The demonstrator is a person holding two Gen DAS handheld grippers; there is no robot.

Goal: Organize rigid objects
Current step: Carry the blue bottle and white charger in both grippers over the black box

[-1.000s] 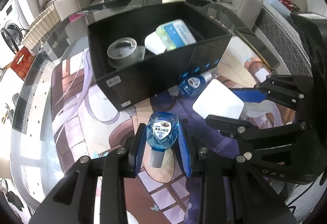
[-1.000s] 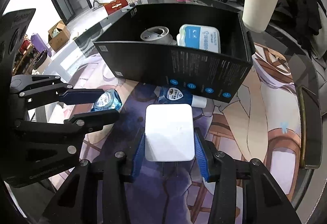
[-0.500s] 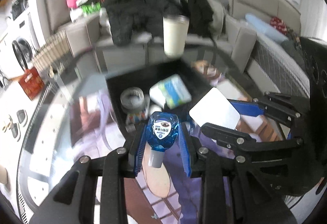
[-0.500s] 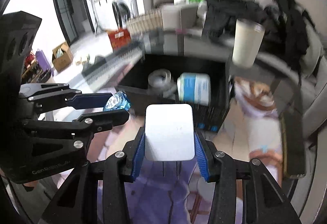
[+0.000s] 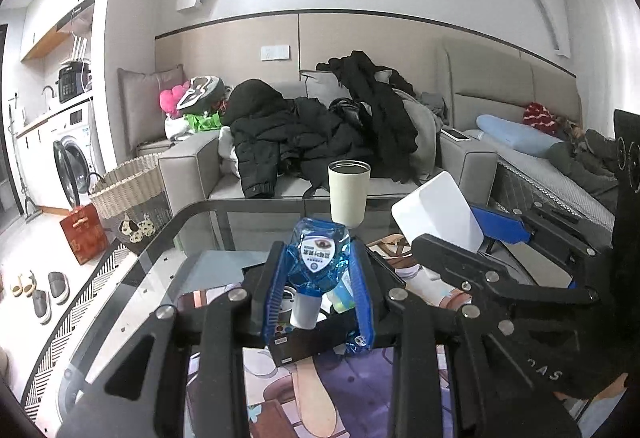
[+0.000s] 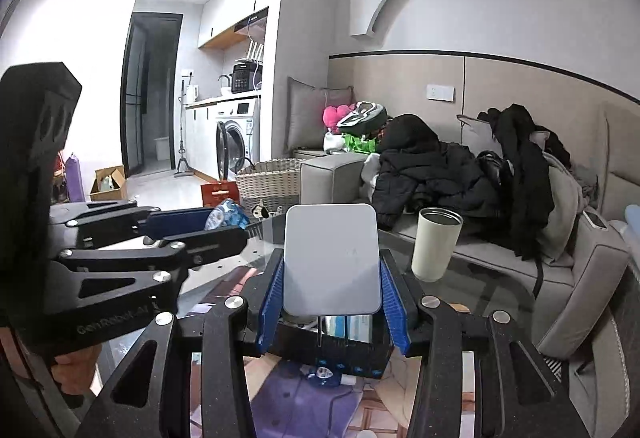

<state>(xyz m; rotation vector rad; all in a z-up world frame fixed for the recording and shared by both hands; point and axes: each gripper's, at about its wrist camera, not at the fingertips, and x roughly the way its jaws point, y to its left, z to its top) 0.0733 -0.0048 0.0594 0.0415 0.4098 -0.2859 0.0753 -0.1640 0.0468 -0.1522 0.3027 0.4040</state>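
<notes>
Left wrist view: left gripper (image 5: 320, 278) clenching a blue bottle (image 5: 319, 262) by its sides, white cap (image 5: 305, 311) pointing near, probably for dropping into the black box (image 5: 320, 342) just below and beyond. Shield label with an eye picture facing up; print too small for reading.

Right wrist view: right gripper (image 6: 332, 298) grasping a white plug adapter (image 6: 331, 259), prongs trailing near, hovering above the same box. Reading "GenRobot.AI" on the neighbouring gripper. Another blue bottle (image 6: 322, 373) lying on the table (image 6: 472, 298) near the box.
</notes>
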